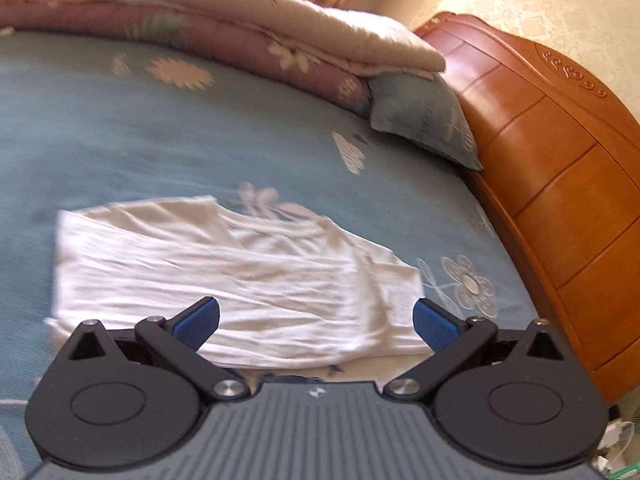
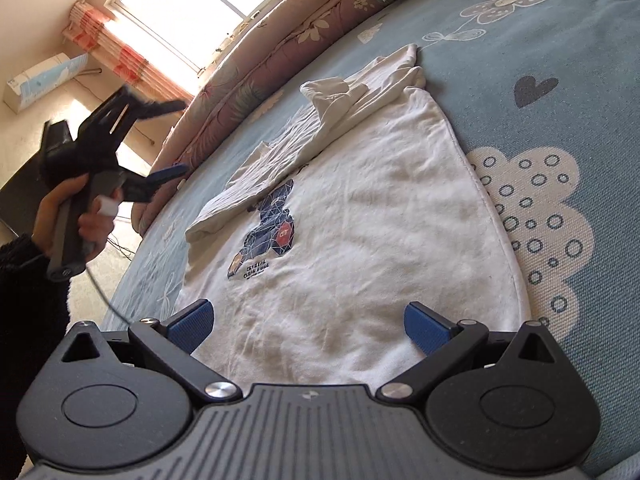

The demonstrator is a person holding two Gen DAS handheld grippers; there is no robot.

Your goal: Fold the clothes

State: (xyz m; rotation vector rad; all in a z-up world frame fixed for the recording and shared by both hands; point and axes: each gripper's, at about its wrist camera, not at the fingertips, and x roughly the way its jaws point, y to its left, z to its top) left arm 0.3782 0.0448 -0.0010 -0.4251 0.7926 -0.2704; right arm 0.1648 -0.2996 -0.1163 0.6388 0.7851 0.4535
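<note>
Two grippers, both mine, jaws spread wide, nothing held. Left gripper [image 1: 316, 322] and right gripper [image 2: 306, 322] hover over white T-shirt [image 2: 360, 216], lying partly folded on blue bedsheet [image 2: 560, 40]. Around: folded quilt [image 1: 224, 20] and pillow [image 1: 424, 120] beyond, wooden headboard [image 1: 560, 184] alongside. No obstruction over shirt.

Bright window [image 2: 192, 4] glare; left view motion-blurred, edges fisheye-warped.
</note>
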